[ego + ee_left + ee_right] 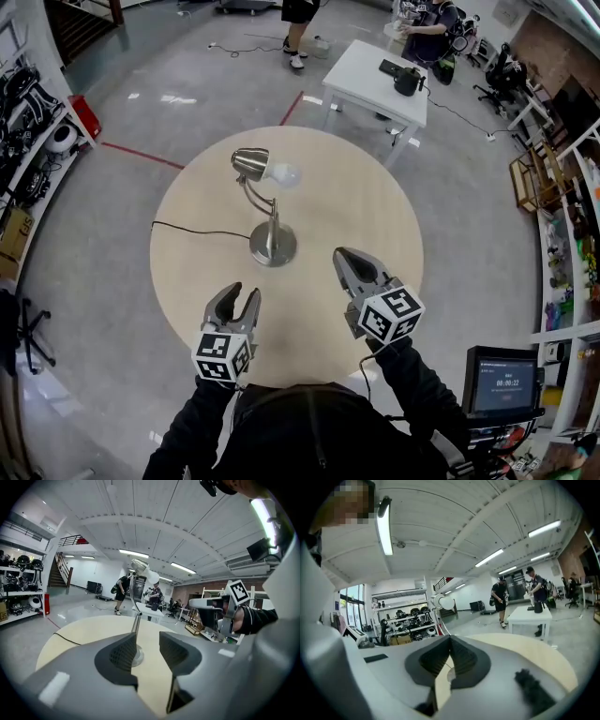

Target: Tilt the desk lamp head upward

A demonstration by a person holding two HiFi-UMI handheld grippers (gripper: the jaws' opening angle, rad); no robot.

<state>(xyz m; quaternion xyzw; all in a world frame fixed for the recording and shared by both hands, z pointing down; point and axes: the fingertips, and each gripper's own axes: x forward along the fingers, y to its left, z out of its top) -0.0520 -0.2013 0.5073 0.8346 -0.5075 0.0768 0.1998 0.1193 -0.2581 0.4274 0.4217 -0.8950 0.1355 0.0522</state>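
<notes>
left claw (241,294) released, right claw (341,255) clenched on nothing; pushing the lamp head (251,164) unbraced might tip the whole lamp.

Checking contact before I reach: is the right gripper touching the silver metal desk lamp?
No: in the head view the right gripper sits over the round wooden table, apart from the silver metal desk lamp.
</notes>
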